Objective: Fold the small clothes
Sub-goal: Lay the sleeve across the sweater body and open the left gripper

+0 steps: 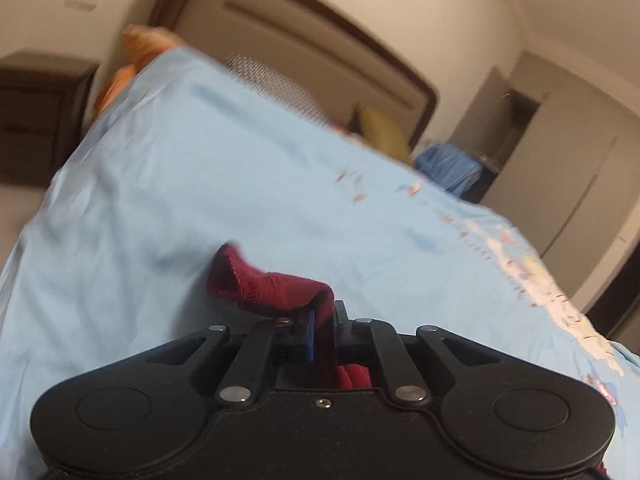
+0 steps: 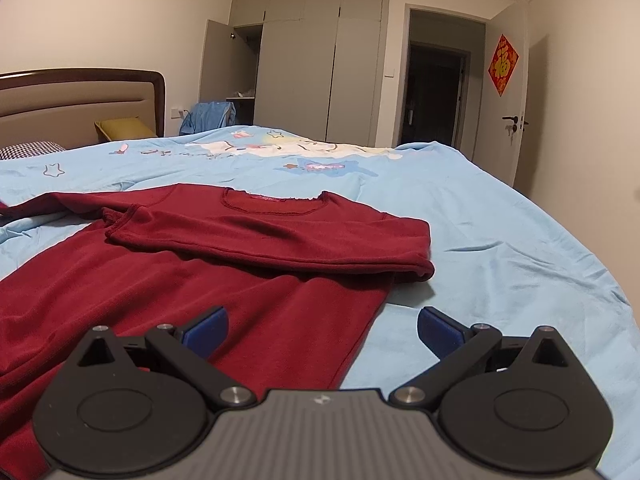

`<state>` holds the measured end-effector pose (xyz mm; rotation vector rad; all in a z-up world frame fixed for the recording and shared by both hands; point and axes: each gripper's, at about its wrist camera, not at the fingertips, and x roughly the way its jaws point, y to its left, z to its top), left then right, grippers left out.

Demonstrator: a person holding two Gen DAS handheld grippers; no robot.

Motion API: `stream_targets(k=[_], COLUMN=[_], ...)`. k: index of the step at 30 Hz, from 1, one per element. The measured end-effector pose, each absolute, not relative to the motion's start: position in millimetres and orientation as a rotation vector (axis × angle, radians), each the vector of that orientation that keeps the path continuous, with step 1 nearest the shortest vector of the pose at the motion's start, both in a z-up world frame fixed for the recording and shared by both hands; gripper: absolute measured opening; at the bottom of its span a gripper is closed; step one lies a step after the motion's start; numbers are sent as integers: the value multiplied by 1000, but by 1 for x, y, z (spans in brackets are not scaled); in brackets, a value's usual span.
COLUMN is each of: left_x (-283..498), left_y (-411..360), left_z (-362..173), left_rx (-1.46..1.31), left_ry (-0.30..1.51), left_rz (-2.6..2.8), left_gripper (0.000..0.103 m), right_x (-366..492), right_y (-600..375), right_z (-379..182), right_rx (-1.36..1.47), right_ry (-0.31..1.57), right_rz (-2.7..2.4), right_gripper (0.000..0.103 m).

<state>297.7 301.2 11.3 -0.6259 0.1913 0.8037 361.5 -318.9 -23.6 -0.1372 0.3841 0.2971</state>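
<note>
Your left gripper (image 1: 322, 326) is pinched tight on a bit of the red shirt (image 1: 264, 284). The cloth sticks out past the blue pads and droops to the left, up off the blue bed sheet (image 1: 200, 168). I think it is the end of a sleeve or a side edge, but the left view is too blurry to be sure.

Your right gripper (image 2: 322, 330) is wide open and holds nothing. Its left pad hangs over the red cloth and its right pad hangs over the bare sheet, so the right edge of the shirt runs between them.

In the right view, the red shirt lies flat in the middle of the bed, with the neck hole toward the far edge. The right sleeve (image 2: 272, 240) is already folded across the chest.

So you look to be in the middle of the fold, with one sleeve in and the left side now lifted. Next, you likely need to carry that pinched bit over the shirt's body and lay it flat. Keep it low so the folded sleeve does not slide.
</note>
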Motion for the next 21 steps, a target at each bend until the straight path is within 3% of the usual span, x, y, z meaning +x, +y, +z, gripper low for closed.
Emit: stream_targets(k=[5,12,16,21], left_x=[336,382,402,428], left_y=[270,154,76,-14], left_z=[76,143,138,93], left_rx=[-430,-116,-41,-29], left_ry=[41,-72,-30,89], left_rz=[635,252,66,-94], left_gripper=[7,6,6,6], right_x=[363,364,363,360], right_y=[-326,-336,-343,-355], right_z=[-26,-30,-31,-33], right_rx=[-105,-58,-33,-11], right_ry=[381,379,374,370], right_rz=[289,276,261,229], right_gripper=[103,103,103,103])
